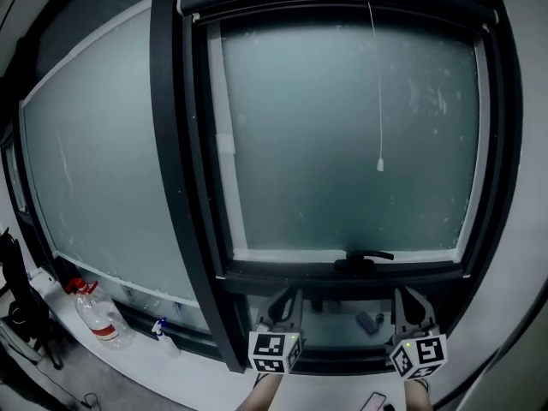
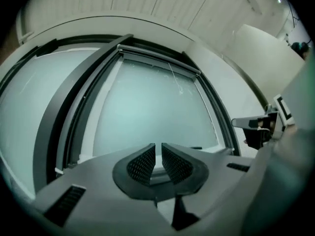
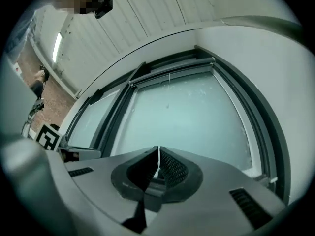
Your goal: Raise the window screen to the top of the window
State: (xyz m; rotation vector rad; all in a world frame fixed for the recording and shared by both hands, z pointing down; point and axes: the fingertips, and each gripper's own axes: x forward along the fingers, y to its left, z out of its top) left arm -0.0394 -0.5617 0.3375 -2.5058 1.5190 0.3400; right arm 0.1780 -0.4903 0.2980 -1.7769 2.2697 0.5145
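The window screen (image 1: 336,5) sits rolled up at the very top of the dark-framed window (image 1: 175,187), and its thin pull cord (image 1: 379,166) dangles down over the frosted glass. Both claws are held low at the foot of the window, below the black window handle (image 1: 368,257), with their marker cubes toward the camera. The left claw (image 1: 287,302) shows a narrow gap between its ribbed pads with nothing in it. The right claw (image 1: 409,302) has its tips drawn together, also on nothing. On the sill (image 1: 128,362) to the left stand a clear bottle with a red cap (image 1: 96,312) and a small spray bottle (image 1: 164,335), well apart from both claws.
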